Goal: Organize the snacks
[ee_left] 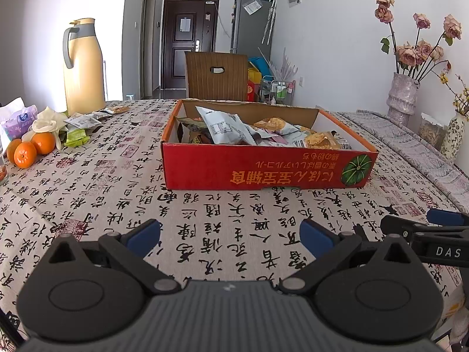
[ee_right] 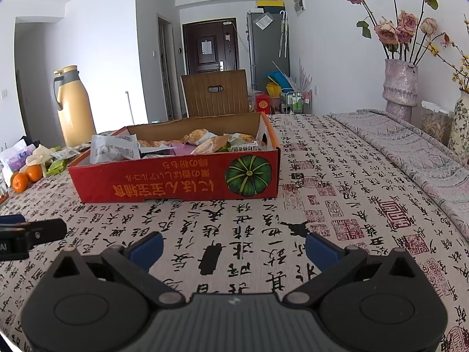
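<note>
Both empty: left hand-held gripper (ee_left: 230, 234) and right hand-held gripper (ee_right: 233, 248) spread wide. Red box (ee_left: 263, 167) ahead; loose packets (ee_left: 79, 126) far left on bench (ee_left: 117, 176). I'd send left one over, nip packet edge.

Calligraphy-print tablecloth (ee_left: 117, 193) under red box (ee_left: 263, 167)

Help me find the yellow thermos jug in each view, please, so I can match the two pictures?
Left wrist view: yellow thermos jug stands upper left, behind the oranges.
Right wrist view: it stands at middle left, left of the red snack box.
Shared landmark: the brown chair back.
</note>
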`<action>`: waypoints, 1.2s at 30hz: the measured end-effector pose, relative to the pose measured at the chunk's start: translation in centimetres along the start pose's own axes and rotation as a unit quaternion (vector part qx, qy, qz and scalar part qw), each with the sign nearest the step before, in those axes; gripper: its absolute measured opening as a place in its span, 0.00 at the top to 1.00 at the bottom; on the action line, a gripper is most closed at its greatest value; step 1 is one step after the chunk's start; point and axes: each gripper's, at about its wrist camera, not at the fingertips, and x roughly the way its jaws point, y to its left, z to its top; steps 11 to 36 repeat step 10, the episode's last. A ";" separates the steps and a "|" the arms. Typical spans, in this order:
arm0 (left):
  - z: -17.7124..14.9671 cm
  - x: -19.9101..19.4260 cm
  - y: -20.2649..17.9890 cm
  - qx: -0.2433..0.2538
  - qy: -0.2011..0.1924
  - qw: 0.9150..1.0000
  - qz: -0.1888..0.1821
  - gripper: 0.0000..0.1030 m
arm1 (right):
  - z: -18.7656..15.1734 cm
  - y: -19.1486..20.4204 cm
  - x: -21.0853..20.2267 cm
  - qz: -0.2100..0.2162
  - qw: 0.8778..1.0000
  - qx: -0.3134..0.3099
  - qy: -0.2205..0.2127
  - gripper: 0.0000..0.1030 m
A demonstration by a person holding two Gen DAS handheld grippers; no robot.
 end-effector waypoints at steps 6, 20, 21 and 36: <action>-0.1 0.0 0.1 -0.001 -0.001 1.000 0.001 0.00 | -0.1 0.0 0.0 0.000 1.000 -0.001 0.002 0.00; 0.0 -0.1 0.2 -0.005 -0.003 1.000 0.001 0.00 | -0.2 0.0 0.1 0.000 1.000 -0.002 0.003 0.00; 0.0 -0.1 0.2 -0.005 -0.003 1.000 0.001 0.00 | -0.2 0.0 0.1 0.000 1.000 -0.002 0.003 0.00; 0.0 -0.1 0.2 -0.005 -0.003 1.000 0.001 0.00 | -0.2 0.0 0.1 0.000 1.000 -0.002 0.003 0.00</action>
